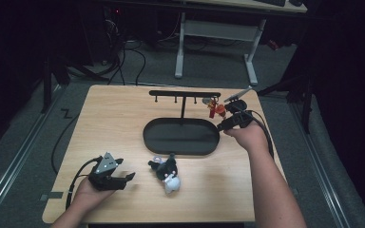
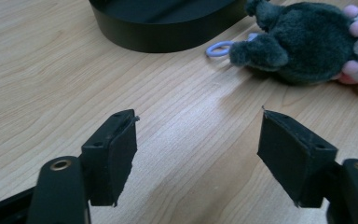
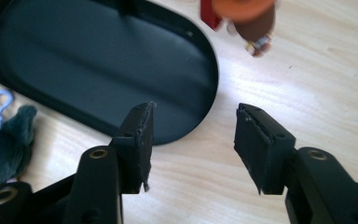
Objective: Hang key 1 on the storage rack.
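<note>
A black stand with an oval tray base (image 1: 154, 137) and a hook bar (image 1: 184, 93) sits mid-table. A red and orange keychain toy (image 1: 216, 109) hangs from the bar's right end; it shows blurred at the top of the right gripper view (image 3: 244, 16). A dark grey and white plush keychain (image 1: 167, 173) lies on the wood in front of the tray, its pale blue ring (image 2: 219, 48) beside the tray wall (image 2: 163, 35). My left gripper (image 1: 129, 178) is open, left of the plush (image 2: 303, 44). My right gripper (image 1: 221, 127) is open over the tray's right end (image 3: 200, 70), below the hanging toy.
The wooden table (image 1: 114, 118) has bare room on its left half and along the front. Its right edge runs close to my right forearm (image 1: 266, 185). Beyond the far edge stand a white desk frame (image 1: 214, 33) and floor cables (image 1: 123, 61).
</note>
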Motion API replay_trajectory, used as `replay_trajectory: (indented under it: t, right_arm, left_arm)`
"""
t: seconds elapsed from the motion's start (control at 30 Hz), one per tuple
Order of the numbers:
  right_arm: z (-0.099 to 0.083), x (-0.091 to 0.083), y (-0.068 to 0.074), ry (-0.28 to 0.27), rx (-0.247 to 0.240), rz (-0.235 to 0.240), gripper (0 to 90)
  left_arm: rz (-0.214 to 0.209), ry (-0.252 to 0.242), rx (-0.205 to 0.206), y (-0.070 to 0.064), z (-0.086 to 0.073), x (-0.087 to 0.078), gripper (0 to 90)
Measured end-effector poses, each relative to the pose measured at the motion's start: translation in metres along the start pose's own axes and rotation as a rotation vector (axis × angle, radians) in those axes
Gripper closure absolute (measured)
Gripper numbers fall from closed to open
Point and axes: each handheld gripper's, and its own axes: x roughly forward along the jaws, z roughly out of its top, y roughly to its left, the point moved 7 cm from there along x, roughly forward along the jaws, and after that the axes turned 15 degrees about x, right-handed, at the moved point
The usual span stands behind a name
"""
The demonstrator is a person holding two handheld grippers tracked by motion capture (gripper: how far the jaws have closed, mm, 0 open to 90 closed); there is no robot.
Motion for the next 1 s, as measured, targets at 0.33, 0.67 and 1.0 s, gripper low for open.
replay_trajectory:
  t: [0.33, 0.67, 1.0]
  right_arm:
    - [-0.062, 0.014, -0.008, -0.162, -0.034, -0.012, 44.7]
    - [-0.132, 0.045, -0.014, -0.287, -0.043, 0.029, 44.8]
    - [-0.181, 0.033, -0.016, -0.465, -0.021, 0.082, 45.0]
  left_arm:
    - [-0.005, 0.016, 0.013, -0.007, 0.002, 0.003, 36.9]
    - [0.004, 0.027, 0.028, -0.014, 0.003, 0.006, 36.8]
    - [-0.013, 0.013, 0.010, -0.016, 0.007, 0.006, 38.1]
